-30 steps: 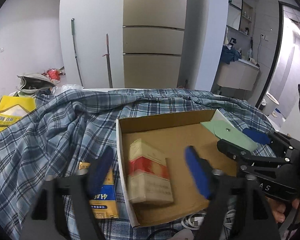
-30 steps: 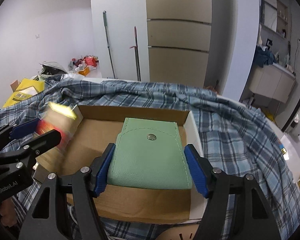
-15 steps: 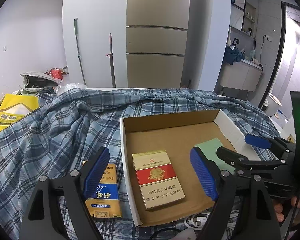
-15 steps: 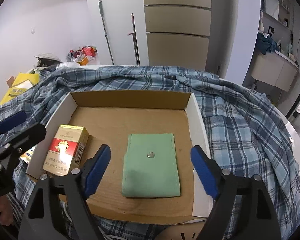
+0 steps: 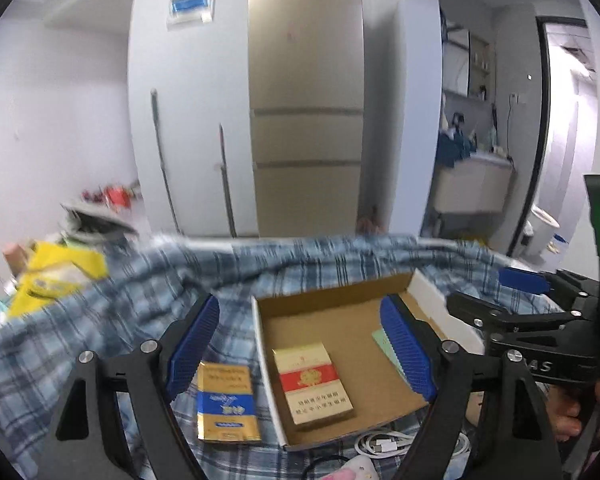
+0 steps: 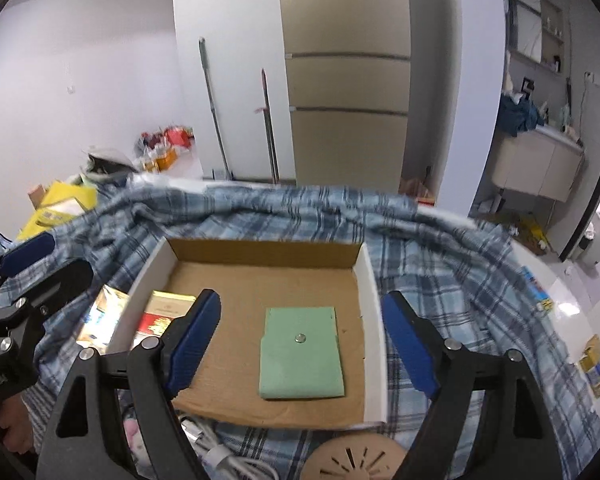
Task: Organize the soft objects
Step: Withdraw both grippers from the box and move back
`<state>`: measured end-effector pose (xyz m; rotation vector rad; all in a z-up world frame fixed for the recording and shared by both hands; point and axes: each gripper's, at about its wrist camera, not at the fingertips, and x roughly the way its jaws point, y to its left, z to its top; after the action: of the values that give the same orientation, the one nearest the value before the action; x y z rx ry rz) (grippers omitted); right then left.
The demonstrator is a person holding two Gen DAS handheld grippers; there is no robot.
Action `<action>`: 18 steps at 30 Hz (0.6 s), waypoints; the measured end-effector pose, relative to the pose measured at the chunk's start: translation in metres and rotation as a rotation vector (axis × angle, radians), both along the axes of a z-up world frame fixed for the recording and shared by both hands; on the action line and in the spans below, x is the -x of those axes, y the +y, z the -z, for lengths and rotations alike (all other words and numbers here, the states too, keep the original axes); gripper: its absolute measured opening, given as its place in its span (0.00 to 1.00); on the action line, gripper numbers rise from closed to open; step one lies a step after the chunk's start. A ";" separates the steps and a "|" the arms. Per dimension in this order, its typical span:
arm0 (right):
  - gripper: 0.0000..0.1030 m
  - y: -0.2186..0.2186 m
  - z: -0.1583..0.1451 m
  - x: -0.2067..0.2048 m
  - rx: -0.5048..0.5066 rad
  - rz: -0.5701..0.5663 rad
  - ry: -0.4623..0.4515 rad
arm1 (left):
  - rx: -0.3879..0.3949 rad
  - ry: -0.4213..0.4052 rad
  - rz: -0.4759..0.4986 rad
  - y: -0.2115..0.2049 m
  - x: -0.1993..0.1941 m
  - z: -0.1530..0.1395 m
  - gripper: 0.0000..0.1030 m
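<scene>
The right hand-held gripper hangs above the cardboard box with its blue pads spread wide. Its jaws have just been opening, and nothing is pinched between them: the green pouch lies flat on the box floor below, in the right half and just beside the right wall. The left hand-held gripper is spread too and holds nothing. Under it the red and gold pack lies flat along the box's left wall, and the blue and gold pack lies outside the box on the plaid cloth, just beside that wall.

The pouch looks light, thin and limp, with a small metal snap in the middle. It would probably sag if lifted by one corner, so a pinch across its two long sides, or over a folded edge, seems safest. The packs look light and semi-stiff; their corners may crush under a hard squeeze, so taking them across the narrow width should serve.

The box walls are low. The back half of its floor is bare, which leaves room for the outside pack. The cloth is rumpled and may drag. White cables and a round wooden disc crowd the near edge, so coming down from above seems the clearest way in.
</scene>
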<state>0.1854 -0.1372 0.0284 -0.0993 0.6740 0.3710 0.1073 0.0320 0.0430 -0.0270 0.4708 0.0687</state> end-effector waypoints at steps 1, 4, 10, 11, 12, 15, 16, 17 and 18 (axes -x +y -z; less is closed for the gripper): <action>0.80 -0.001 -0.006 0.007 0.000 -0.001 -0.019 | 0.008 -0.018 0.003 0.000 0.006 -0.004 0.82; 0.80 -0.006 -0.024 0.028 -0.003 0.001 -0.077 | 0.055 -0.074 0.030 0.000 0.031 -0.018 0.82; 0.86 -0.019 -0.052 0.072 -0.044 -0.003 -0.170 | 0.016 -0.222 0.038 -0.008 0.082 -0.037 0.82; 0.87 -0.020 -0.055 0.079 -0.047 -0.014 -0.180 | 0.036 -0.238 0.049 -0.007 0.090 -0.039 0.82; 0.87 -0.022 -0.057 0.085 -0.051 -0.011 -0.192 | 0.044 -0.245 0.054 -0.006 0.096 -0.039 0.82; 0.89 -0.031 -0.058 0.107 -0.079 0.028 -0.248 | 0.044 -0.281 0.068 -0.007 0.117 -0.034 0.82; 0.92 -0.033 -0.057 0.117 -0.074 0.038 -0.277 | 0.038 -0.286 0.072 -0.009 0.122 -0.033 0.82; 0.94 -0.034 -0.055 0.124 -0.067 0.047 -0.302 | 0.025 -0.294 0.078 -0.012 0.127 -0.029 0.82; 0.96 -0.035 -0.053 0.132 -0.063 0.054 -0.326 | 0.019 -0.299 0.085 -0.013 0.131 -0.025 0.82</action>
<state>0.0536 -0.1724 0.0814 -0.0792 0.3425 0.3144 -0.0232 0.0186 0.0676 -0.0356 0.1731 -0.0232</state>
